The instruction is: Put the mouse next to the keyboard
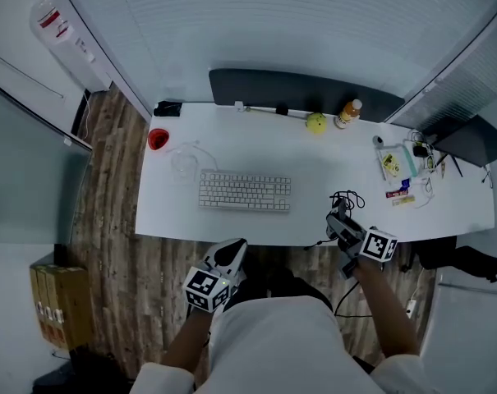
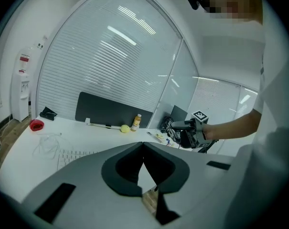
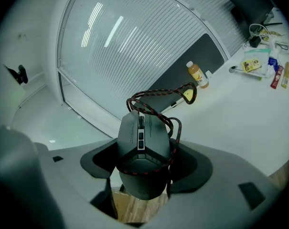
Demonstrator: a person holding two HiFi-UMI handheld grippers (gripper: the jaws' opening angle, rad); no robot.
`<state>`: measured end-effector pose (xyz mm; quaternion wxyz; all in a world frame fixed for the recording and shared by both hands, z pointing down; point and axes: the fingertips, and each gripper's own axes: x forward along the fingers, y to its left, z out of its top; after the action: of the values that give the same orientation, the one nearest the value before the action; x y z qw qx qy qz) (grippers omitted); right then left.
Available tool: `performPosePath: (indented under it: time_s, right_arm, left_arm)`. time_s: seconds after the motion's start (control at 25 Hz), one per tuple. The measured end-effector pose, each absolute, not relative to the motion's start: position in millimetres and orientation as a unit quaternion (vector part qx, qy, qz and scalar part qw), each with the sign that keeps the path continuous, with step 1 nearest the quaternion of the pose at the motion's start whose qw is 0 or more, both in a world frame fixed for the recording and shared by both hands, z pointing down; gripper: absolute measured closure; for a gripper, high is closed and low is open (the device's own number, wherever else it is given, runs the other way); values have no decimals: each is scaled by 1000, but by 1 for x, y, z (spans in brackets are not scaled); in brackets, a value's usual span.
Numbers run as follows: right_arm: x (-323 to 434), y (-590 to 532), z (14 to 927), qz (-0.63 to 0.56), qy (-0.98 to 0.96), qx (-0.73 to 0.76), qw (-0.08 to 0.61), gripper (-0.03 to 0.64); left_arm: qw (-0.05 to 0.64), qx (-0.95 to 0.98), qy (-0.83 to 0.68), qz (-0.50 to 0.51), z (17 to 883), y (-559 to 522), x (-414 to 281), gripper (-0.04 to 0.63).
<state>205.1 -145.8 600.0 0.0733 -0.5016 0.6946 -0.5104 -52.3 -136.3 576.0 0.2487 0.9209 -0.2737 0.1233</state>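
A white keyboard (image 1: 245, 192) lies in the middle of the white desk (image 1: 314, 162). A dark grey mouse (image 3: 142, 161) with red trim sits between the jaws of my right gripper (image 3: 143, 175), which is shut on it. Its braided cable (image 3: 158, 101) loops loosely above it. In the head view this gripper (image 1: 340, 226) holds the mouse (image 1: 344, 230) over the desk's near edge, to the right of the keyboard. My left gripper (image 1: 230, 257) hangs below the near edge of the desk, off the desk, with its jaws together and nothing in them (image 2: 143, 146).
Along the desk's back stand a dark panel (image 1: 297, 93), a yellow ball (image 1: 315, 122) and an orange bottle (image 1: 347, 113). A red object (image 1: 158, 139) and clear plastic (image 1: 185, 158) lie at the left. Small clutter and cables (image 1: 404, 171) fill the right end.
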Motion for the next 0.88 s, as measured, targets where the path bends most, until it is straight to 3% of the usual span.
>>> performPosePath:
  time_s: [0.88]
  right_arm:
    - [238,-224,729,-523,681,-503,-101,284]
  left_arm:
    - [314,879,-339,124,618,-177,-23,578]
